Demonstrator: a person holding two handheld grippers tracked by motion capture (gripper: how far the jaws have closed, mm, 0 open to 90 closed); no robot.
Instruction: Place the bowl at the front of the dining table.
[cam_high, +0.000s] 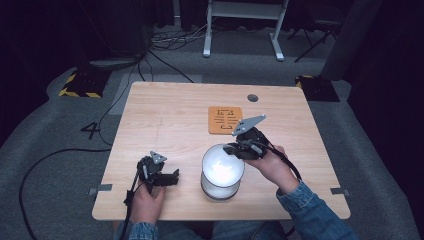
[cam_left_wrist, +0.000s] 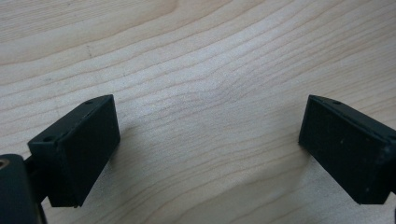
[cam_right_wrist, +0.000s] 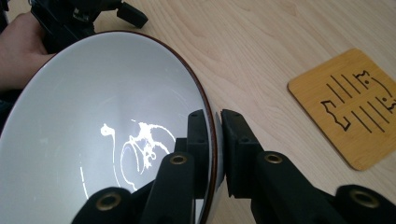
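My right gripper (cam_right_wrist: 217, 154) is clamped on the rim of the bowl (cam_right_wrist: 93, 135): one jaw sits inside against the white inner wall, the other outside, and the thin dark rim runs up between them with no gap either side. From above, the right gripper (cam_high: 234, 148) meets the bowl (cam_high: 222, 167) at its far right edge, with my hand behind it and the grey plate sticking up over it. The bowl is near the front middle of the table (cam_high: 170, 107), and it looks tall from above; I cannot tell whether its base touches the wood. Inside, it is glossy white with bright squiggles of reflected light.

My left gripper (cam_left_wrist: 208, 135) has its jaws spread wide, with nothing but bare wood grain between them, and the pads touch nothing. From above, it (cam_high: 167, 177) lies low by the front left of the table, just left of the bowl and apart from it.

A wooden coaster (cam_high: 225, 120) with black line markings lies beyond the bowl, apart from it; it also shows off to the side of my right jaws (cam_right_wrist: 348, 109).
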